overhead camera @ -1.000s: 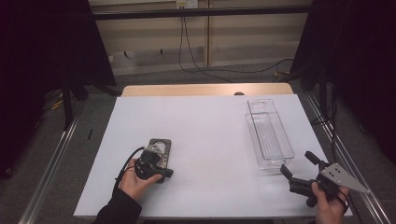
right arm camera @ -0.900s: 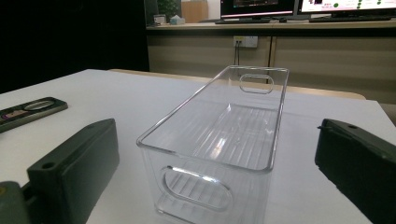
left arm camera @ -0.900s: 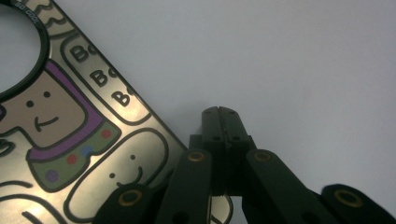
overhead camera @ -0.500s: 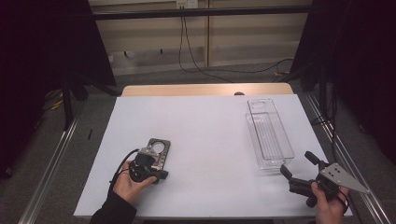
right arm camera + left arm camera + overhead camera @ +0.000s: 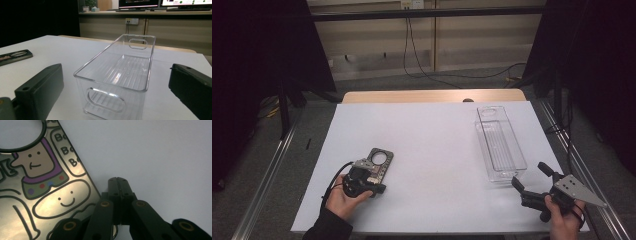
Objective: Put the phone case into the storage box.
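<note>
Left tongs (image 5: 119,181) rest closed and empty just beside the phone case (image 5: 37,182); right tongs (image 5: 532,185) gape before the clear bin (image 5: 120,72). Thin, stiff and slick, the case likely needs pinching by its edge.

White table (image 5: 432,130) with wooden far edge, grey carpet floor (image 5: 377,85), beige wall panels (image 5: 422,45) with trailing black cables (image 5: 422,60), dark curtains (image 5: 257,65) at both sides, monitors (image 5: 140,3) on a far desk

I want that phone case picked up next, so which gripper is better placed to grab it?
The left gripper, probably. It sits at the near end of the phone case, its jaws closed just beside the case's edge on the white table. The right gripper is open across the table, facing the clear bin.
</note>
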A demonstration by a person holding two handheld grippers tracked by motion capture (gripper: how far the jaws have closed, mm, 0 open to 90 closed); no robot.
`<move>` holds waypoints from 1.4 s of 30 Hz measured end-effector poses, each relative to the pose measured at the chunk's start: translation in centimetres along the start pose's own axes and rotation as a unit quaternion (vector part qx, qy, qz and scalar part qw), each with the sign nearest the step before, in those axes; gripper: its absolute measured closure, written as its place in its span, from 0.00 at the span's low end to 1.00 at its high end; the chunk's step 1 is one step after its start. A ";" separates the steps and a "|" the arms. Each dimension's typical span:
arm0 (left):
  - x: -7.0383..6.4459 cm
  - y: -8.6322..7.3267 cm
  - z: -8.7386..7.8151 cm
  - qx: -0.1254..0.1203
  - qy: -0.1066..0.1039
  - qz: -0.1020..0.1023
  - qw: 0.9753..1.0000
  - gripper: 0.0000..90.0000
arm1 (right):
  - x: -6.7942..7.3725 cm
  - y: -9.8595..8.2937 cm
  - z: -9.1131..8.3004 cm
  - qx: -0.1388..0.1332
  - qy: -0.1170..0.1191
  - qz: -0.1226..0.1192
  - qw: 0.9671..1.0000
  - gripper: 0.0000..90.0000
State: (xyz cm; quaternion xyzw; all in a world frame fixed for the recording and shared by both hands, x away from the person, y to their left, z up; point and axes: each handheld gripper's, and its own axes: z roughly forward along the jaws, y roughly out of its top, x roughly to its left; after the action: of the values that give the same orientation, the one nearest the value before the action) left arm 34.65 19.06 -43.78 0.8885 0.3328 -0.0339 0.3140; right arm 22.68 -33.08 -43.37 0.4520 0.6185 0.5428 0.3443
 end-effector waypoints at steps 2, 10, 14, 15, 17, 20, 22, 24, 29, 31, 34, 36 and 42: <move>0.0 0.0 -0.1 0.002 0.001 0.002 1.000 1.00 | 0.0 0.0 0.0 0.000 0.000 0.000 1.000 0.00; 0.4 -0.2 -0.4 0.004 0.005 0.002 1.000 1.00 | 0.0 0.0 0.0 0.002 0.001 -0.002 1.000 0.00; 0.4 -0.5 -0.6 0.004 0.008 0.001 1.000 1.00 | 0.0 0.0 0.0 0.001 0.000 -0.003 1.000 0.00; 0.4 -0.6 -0.7 0.001 0.007 0.000 1.000 1.00 | 0.0 0.0 0.0 0.001 0.000 -0.003 1.000 0.00; 0.4 -0.6 -0.7 -0.001 0.006 0.002 1.000 1.00 | 0.0 0.0 0.0 0.001 0.000 -0.002 1.000 0.00; 0.2 -0.6 -0.7 -0.004 0.013 0.007 1.000 1.00 | 0.0 0.0 0.0 0.001 0.000 -0.003 1.000 0.00; 0.1 -0.7 -0.9 -0.009 0.016 0.014 1.000 1.00 | 0.0 0.0 0.0 0.000 0.000 -0.001 1.000 0.00; -0.2 -0.7 -1.0 -0.016 0.018 0.020 1.000 1.00 | 0.0 0.0 0.0 0.002 0.001 -0.001 1.000 0.00; -1.0 -0.5 -1.4 -0.050 0.020 0.036 0.998 0.98 | 0.0 0.0 0.0 0.002 0.001 -0.001 1.000 0.00; -1.2 -0.4 -1.7 -0.069 0.018 0.047 0.996 0.96 | 0.0 0.0 0.0 0.002 0.001 -0.002 1.000 0.00; -1.5 -0.3 -2.1 -0.089 0.017 0.056 0.994 0.92 | 0.0 0.0 0.0 0.003 0.001 -0.002 1.000 0.00; -1.6 -0.3 -2.3 -0.100 0.020 0.057 0.993 0.89 | 0.0 0.0 0.0 0.003 0.001 -0.002 1.000 0.00; -1.8 -0.2 -2.4 -0.107 0.051 0.070 0.991 0.74 | 0.0 0.0 0.0 0.003 0.000 -0.003 1.000 0.00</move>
State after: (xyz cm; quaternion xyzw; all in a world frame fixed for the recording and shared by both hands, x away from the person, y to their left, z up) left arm 32.74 19.50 -41.51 0.8717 0.2869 0.0692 0.3912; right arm 22.71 -33.07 -43.38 0.4511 0.6217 0.5399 0.3441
